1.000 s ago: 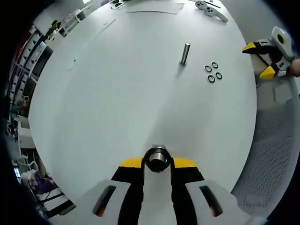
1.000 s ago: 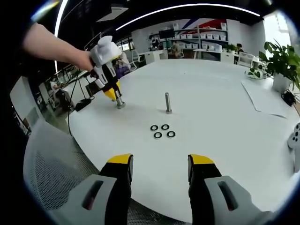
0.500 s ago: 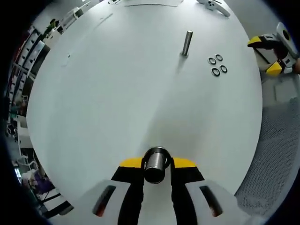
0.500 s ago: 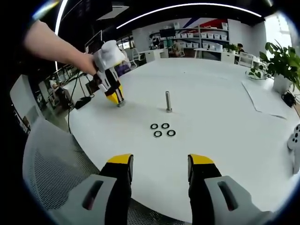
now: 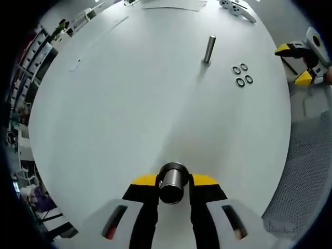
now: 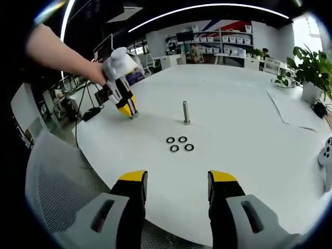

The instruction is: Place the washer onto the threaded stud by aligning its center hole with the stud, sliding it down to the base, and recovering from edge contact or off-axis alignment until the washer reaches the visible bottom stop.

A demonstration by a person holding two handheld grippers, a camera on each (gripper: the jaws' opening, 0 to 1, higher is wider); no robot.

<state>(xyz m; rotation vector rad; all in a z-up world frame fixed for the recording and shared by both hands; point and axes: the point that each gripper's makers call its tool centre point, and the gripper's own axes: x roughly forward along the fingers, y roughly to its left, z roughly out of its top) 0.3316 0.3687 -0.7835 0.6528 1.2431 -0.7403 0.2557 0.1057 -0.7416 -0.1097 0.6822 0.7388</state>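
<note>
The left tool (image 5: 174, 182) is clamped on a short metal cylinder (image 5: 173, 181) above the white worktop (image 5: 119, 104), while the right tool (image 6: 177, 182) hovers with its jaws wide apart, holding nothing. Four washers (image 6: 180, 144) lie clustered on the worktop near the upright threaded stud (image 6: 185, 112), not touching it.

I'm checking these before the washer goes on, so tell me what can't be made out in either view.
- Left gripper view: the metal cylinder it holds shows end-on; its length is hidden.
- Both views: the stud is too small to show threads or a bottom stop.
- Both views: the four washers are too small to show their holes' size.
- Right gripper view: the white object is cut off by the edge.
</note>
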